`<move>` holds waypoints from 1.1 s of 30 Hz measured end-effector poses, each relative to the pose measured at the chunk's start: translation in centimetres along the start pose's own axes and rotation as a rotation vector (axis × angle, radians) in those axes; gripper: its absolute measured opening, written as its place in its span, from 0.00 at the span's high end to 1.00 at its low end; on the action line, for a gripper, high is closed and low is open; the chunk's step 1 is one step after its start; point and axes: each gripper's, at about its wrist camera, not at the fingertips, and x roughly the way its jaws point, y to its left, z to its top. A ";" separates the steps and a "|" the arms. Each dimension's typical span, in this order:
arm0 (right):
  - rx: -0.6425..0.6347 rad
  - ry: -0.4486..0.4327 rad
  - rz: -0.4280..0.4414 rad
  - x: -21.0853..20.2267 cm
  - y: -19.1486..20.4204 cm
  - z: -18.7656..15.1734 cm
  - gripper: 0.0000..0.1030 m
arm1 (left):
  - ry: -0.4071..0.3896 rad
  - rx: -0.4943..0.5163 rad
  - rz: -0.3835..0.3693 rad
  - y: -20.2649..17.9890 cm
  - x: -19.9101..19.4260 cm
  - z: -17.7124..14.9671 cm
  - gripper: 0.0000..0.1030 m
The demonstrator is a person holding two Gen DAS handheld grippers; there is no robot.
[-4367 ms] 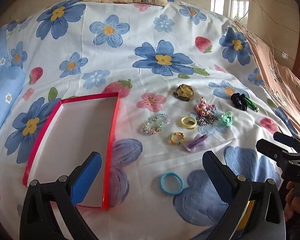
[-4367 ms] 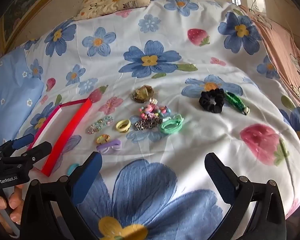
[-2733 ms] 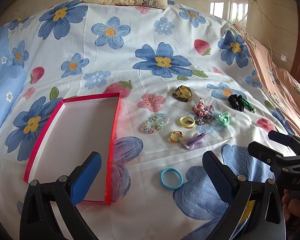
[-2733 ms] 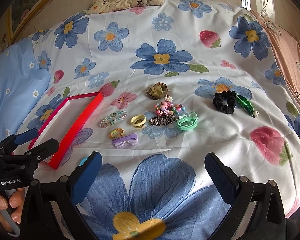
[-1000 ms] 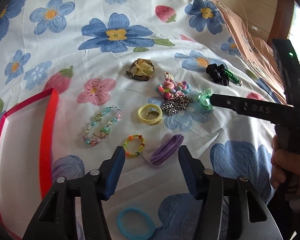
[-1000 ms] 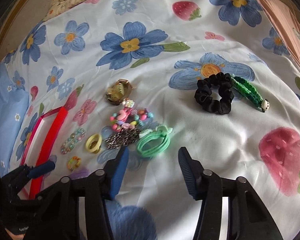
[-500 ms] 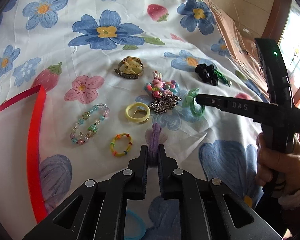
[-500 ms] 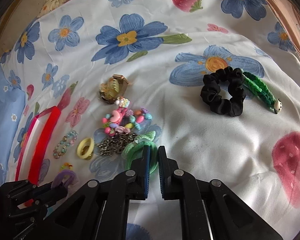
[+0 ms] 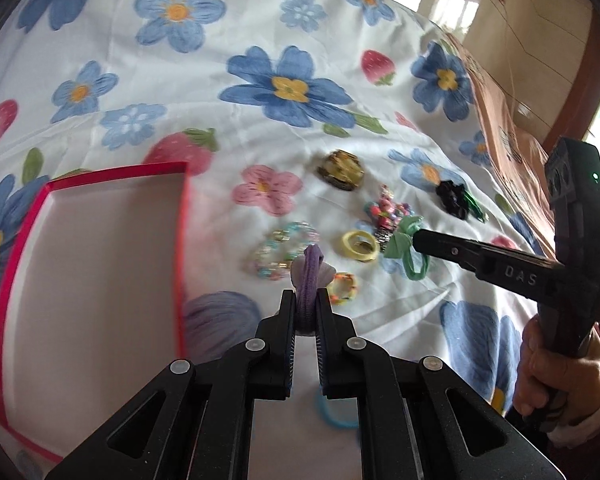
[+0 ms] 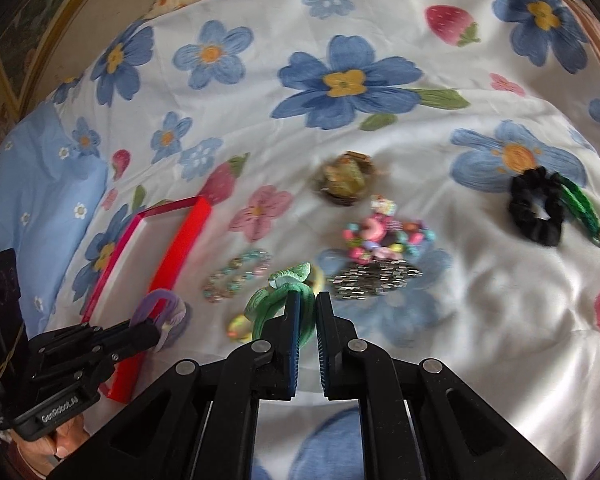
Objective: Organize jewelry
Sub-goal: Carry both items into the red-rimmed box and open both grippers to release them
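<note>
My left gripper (image 9: pixel 305 300) is shut on a purple hair tie (image 9: pixel 312 270) and holds it above the bedsheet, right of the red-rimmed tray (image 9: pixel 180 240). It also shows in the right wrist view (image 10: pixel 162 312). My right gripper (image 10: pixel 305 304) is shut on a green hair tie (image 10: pixel 284 300), lifted off the sheet; it also shows in the left wrist view (image 9: pixel 406 242). On the sheet lie a pastel bead bracelet (image 9: pixel 278 248), a yellow ring (image 9: pixel 359 245), a small multicoloured ring (image 9: pixel 342 289), a blue band (image 9: pixel 336 410), a colourful bead cluster (image 10: pixel 384 236) and a metal chain (image 10: pixel 374 276).
A brown clip (image 10: pixel 346 178) lies further back. A black scrunchie (image 10: pixel 536 210) with a green braided piece (image 10: pixel 584 206) lies at the right. A blue pillow (image 10: pixel 32 184) is at the left. The flowered sheet (image 9: pixel 180 80) stretches beyond.
Both grippers have lifted with their hair ties off the sheet and swung left toward the tray. The tray now fills more of the left wrist view.
</note>
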 end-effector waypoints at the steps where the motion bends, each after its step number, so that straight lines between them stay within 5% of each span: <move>1: -0.008 0.002 0.015 0.2 0.7 0.1 0.93 | -0.006 -0.016 0.011 0.7 -0.6 -0.1 0.92; 21: -0.227 0.100 0.238 7.6 16.7 0.7 0.93 | -0.028 -0.256 0.217 11.9 -5.5 -1.5 0.92; 33: -0.330 0.242 0.231 13.7 21.5 -1.8 0.93 | 0.040 -0.344 0.242 16.2 -2.9 -2.5 0.92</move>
